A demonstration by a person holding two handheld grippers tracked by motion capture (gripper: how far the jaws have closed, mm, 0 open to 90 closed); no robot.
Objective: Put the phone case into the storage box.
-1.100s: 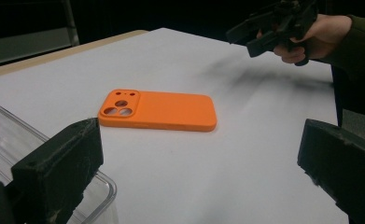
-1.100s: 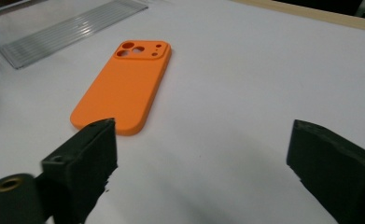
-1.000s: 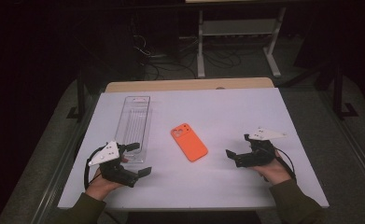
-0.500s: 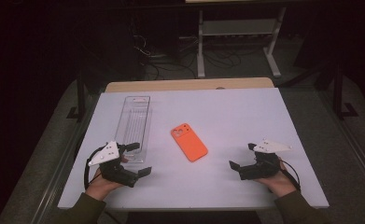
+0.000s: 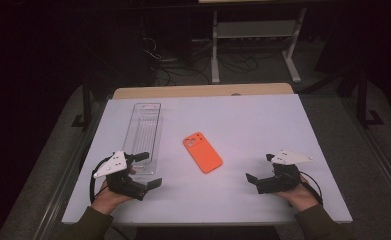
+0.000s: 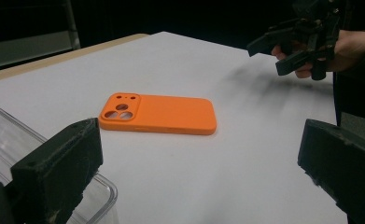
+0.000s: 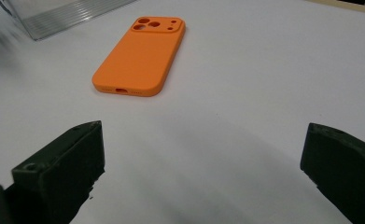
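While both your grippers stand wide open and empty, the orange phone case (image 5: 202, 152) lies camera-side up at mid-table, well apart from each. Judged step: approach. Next, bring the right gripper (image 5: 257, 180) low around its near edge; left gripper (image 5: 149, 170) waits beside the clear tray (image 5: 144, 134). No legible writing.

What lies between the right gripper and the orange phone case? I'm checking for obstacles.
Nothing: the right gripper view shows bare white table between the right gripper and the orange phone case.
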